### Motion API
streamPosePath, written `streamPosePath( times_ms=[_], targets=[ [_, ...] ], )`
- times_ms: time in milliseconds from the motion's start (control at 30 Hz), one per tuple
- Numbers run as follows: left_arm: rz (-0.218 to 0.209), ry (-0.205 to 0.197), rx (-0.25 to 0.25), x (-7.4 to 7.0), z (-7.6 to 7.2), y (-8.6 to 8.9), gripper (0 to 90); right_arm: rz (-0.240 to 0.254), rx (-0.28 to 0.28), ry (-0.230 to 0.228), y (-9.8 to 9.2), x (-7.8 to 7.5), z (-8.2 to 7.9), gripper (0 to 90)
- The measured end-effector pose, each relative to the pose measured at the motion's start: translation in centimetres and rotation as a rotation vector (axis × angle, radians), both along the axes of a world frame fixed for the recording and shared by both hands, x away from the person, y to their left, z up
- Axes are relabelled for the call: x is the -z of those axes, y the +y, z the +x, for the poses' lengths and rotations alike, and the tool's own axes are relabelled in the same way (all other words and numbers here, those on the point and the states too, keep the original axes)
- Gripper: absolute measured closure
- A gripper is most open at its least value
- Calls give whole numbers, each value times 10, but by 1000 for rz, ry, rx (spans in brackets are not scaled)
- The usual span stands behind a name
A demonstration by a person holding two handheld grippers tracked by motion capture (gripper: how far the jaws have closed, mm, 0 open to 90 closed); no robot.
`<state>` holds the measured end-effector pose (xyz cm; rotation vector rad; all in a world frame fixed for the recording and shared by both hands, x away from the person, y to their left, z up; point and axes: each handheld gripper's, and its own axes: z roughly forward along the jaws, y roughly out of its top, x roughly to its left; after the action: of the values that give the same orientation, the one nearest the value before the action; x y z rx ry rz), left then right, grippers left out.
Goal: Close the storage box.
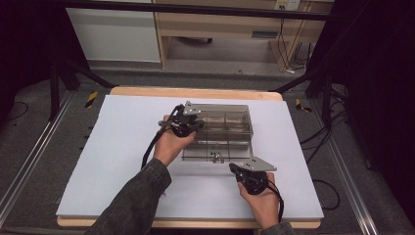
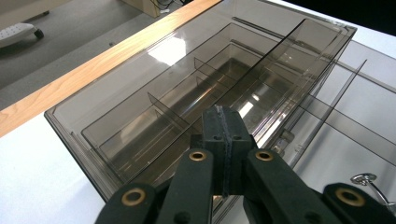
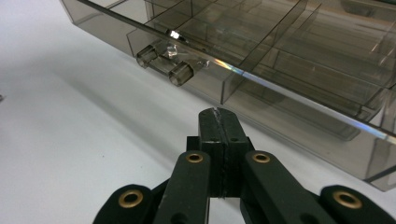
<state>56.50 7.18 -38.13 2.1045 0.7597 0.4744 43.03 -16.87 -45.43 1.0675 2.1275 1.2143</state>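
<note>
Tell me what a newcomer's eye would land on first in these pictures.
First, the smoky see-through compartment box, lying open in the middle of the white table cover, its dividers catching the light. Next, the two black tongs: the left tongs shut at the box's left side, and the right tongs shut over the cover in front of the box, near its clasp.

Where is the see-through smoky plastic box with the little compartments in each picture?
High view: the smoky clear plastic compartment box sits mid-table on the white sheet, its metal latch facing the person.
Left gripper view: the box spreads across the centre, beyond the shut black jaws.
Right gripper view: the box runs along the top and right, with its clear hinge knuckles at upper left.
Shared landmark: the white table sheet under the box.
</note>
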Motion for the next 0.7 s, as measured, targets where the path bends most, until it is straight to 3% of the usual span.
streamPosePath(
  times_ms=[133,700],
  targets=[
    [14,3,-2,3,2,0,900,-1,5,-4,0,1,2,900],
    [-5,12,-27,6,6,-1,900,1,5,-27,3,-2,6,900]
  ],
)
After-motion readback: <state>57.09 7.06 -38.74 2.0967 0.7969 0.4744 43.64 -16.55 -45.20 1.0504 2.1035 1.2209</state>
